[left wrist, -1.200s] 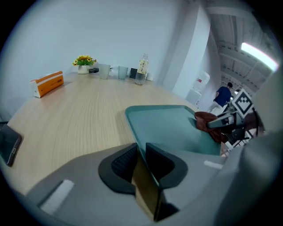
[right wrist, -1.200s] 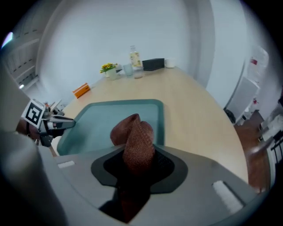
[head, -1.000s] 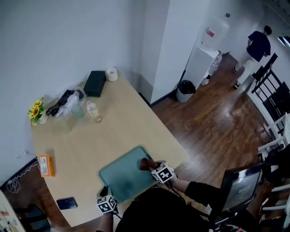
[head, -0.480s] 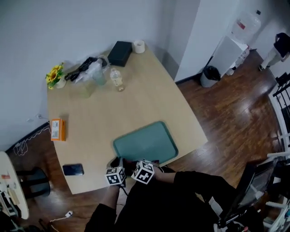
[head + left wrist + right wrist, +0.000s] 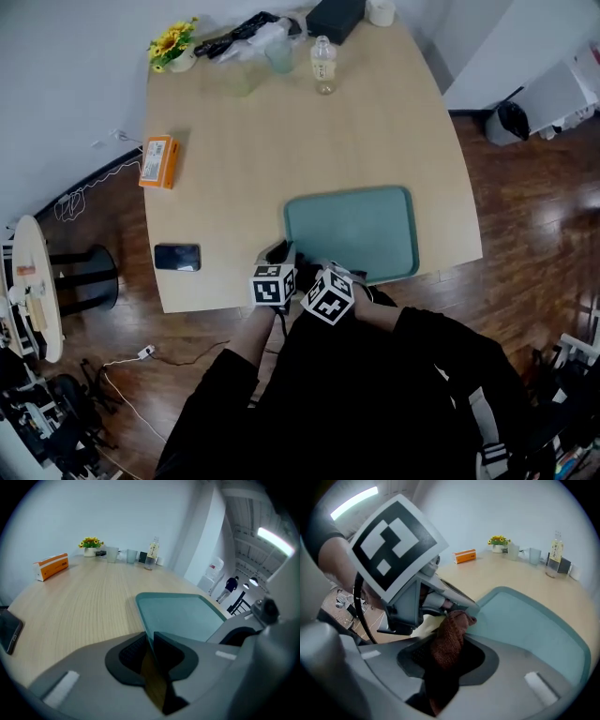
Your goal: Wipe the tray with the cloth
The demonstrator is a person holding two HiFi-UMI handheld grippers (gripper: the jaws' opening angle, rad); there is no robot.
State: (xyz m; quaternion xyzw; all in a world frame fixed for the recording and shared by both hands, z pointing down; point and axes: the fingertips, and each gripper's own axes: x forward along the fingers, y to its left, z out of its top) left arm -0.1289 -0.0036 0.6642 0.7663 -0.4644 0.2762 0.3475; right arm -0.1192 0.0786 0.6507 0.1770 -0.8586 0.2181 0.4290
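A teal tray [image 5: 352,232] lies on the wooden table [image 5: 244,169] near its front edge. My left gripper [image 5: 281,255] is at the tray's near left corner. In the left gripper view the left gripper [image 5: 150,651] pinches the thin rim of the tray [image 5: 183,616], its jaws having just closed further on it. My right gripper [image 5: 307,269] sits right beside it. Its jaws [image 5: 446,654] are shut on a brown cloth [image 5: 450,634], which bulges out over the corner of the tray [image 5: 534,625] and touches the left gripper's body [image 5: 417,597].
An orange box [image 5: 157,161] and a dark phone [image 5: 177,257] lie on the table's left side. At the far edge stand a sunflower vase [image 5: 172,44], glasses, a water bottle [image 5: 323,64] and a black box [image 5: 335,19]. The person's body is close against the front edge.
My right gripper has carried the cloth leftward along the tray's near edge until it sits beside the left gripper. The left gripper stays at the tray's corner. The head view has swung.
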